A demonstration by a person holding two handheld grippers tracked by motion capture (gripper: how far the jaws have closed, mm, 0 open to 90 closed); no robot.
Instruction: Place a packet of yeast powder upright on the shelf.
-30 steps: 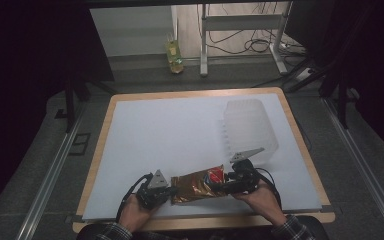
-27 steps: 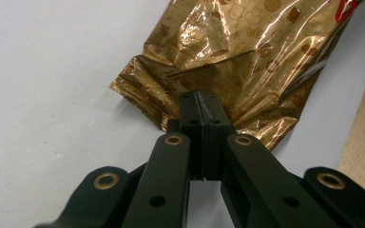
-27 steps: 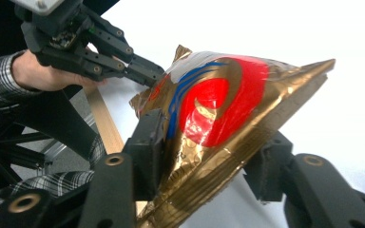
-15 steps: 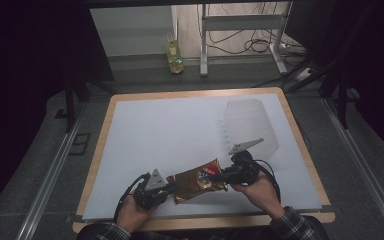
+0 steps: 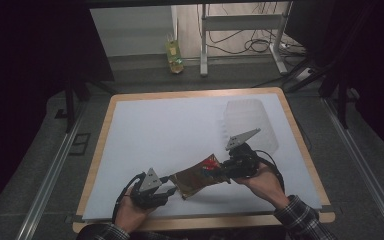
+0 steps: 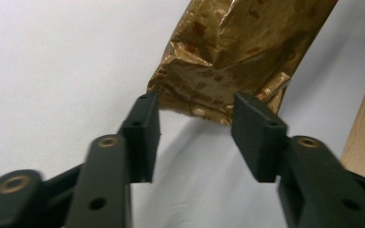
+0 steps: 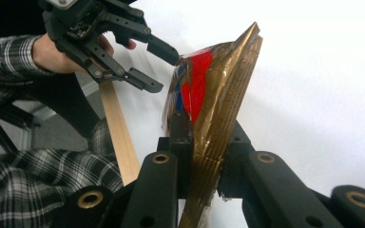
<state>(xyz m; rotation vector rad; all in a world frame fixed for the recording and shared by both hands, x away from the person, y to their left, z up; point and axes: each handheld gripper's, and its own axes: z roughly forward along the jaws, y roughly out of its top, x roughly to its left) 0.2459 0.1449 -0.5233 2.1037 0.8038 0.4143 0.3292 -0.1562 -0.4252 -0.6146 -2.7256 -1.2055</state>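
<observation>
A gold foil snack bag (image 5: 198, 178) with a red patch hangs just above the white table top near the front edge. My right gripper (image 5: 226, 171) is shut on its crimped end (image 7: 209, 142) and holds it lifted. My left gripper (image 5: 170, 191) is open at the bag's other end. In the left gripper view that gripper (image 6: 196, 124) spreads its jaws on either side of the bag's lower edge (image 6: 214, 95) without pinching it. The right gripper view shows the open left gripper (image 7: 164, 66) beside the bag.
A clear ribbed plastic container (image 5: 248, 122) lies on the white board behind the right gripper. The board's wooden rim (image 5: 200, 220) runs along the front, close to both hands. A green bottle (image 5: 174, 55) stands on the floor beyond the table.
The left gripper has let go of the bag and its jaws now stand apart. The right gripper has raised its end of the bag and shifted slightly back and right.
</observation>
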